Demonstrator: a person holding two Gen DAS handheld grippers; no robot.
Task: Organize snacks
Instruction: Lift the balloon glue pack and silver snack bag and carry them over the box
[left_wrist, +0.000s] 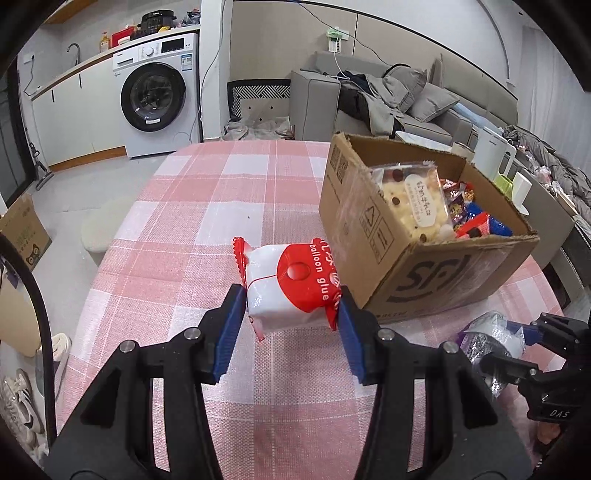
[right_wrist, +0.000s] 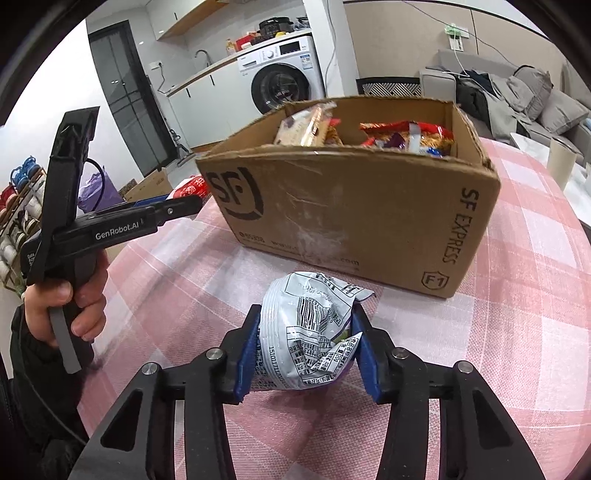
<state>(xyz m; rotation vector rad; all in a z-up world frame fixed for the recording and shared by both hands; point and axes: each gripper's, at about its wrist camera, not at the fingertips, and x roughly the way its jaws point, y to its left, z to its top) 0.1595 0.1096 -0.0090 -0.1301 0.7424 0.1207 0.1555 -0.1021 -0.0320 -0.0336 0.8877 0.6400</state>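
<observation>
Snacks fill our brown cardboard box (left_wrist: 424, 273) on the pink-checked surface (left_wrist: 192, 206). We clamp a puffy white-and-red plastic packet (left_wrist: 291, 288), printed "balloon glue", in the left gripper (left_wrist: 291, 321) jaws, near the box. Our right gripper (right_wrist: 304, 354) jaws squeeze a crumpled silver foil packet (right_wrist: 306, 332) with black print and a barcode, in front of the box.
</observation>
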